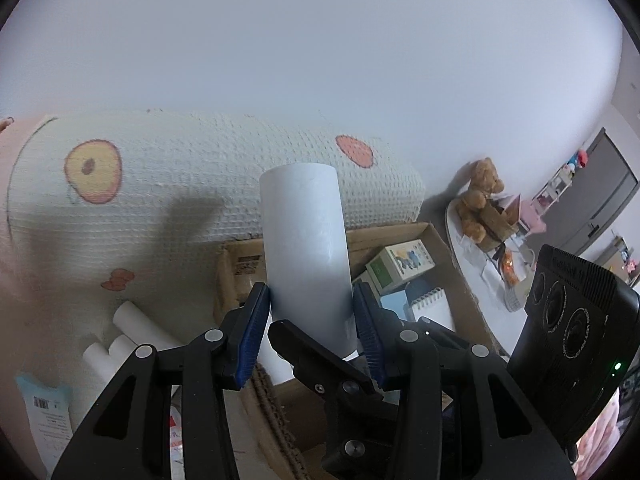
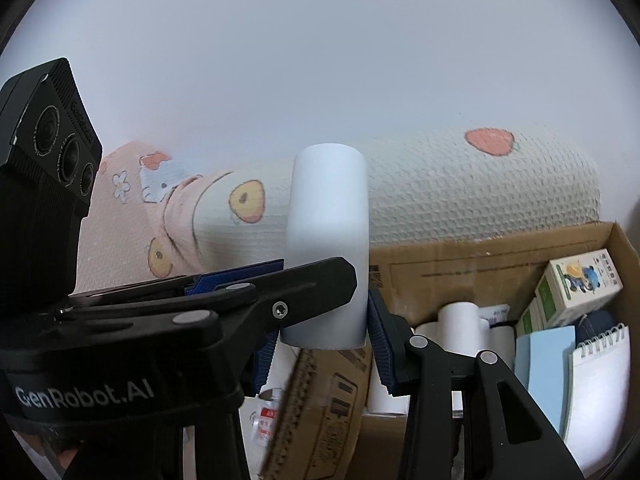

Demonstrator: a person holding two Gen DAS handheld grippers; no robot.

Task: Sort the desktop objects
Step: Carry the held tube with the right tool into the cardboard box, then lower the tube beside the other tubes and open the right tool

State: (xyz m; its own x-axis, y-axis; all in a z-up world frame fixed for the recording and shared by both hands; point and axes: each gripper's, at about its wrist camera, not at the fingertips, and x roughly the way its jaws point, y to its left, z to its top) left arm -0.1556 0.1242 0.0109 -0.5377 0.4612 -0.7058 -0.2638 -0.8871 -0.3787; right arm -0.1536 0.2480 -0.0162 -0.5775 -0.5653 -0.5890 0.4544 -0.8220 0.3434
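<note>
White wall fills the background above a rolled fruit-print mat (image 1: 224, 176). My left claw (image 1: 312, 332) grips an upright white paper roll (image 1: 306, 256); my right claw (image 2: 326, 344) pinches the same roll (image 2: 328, 248) lower down. Below sits a cardboard box (image 2: 480, 256) holding more rolls (image 2: 460, 320), a notepad (image 2: 596, 380) and a small carton (image 2: 580, 284).

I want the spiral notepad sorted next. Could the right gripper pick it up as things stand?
Probably not yet: the right gripper is already shut on a white roll. The spiral notepad stands unblocked in the cardboard box, but the roll must go first.
</note>
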